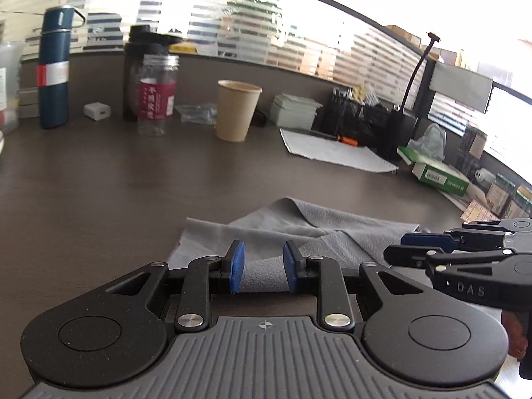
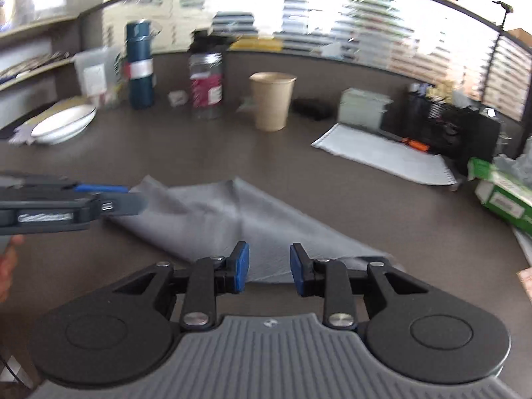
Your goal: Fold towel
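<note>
A grey towel (image 1: 299,229) lies crumpled and partly folded over itself on the dark desk (image 1: 99,193). My left gripper (image 1: 263,266) stands open at its near edge, with a ridge of the cloth between the blue pads (image 1: 236,266), which do not press on it. The right gripper (image 1: 415,246) enters from the right, low over the towel's right end. In the right wrist view the towel (image 2: 232,219) spreads out as a triangle. My right gripper (image 2: 270,271) is open over its near edge. The left gripper (image 2: 126,196) reaches in over the towel's left corner.
Along the back of the desk stand a blue flask (image 1: 53,69), a clear bottle with a red label (image 1: 156,96) and a paper cup (image 1: 237,109). A white cloth (image 1: 335,153) and a green tissue box (image 1: 435,173) lie at the right. A white plate (image 2: 63,124) sits far left.
</note>
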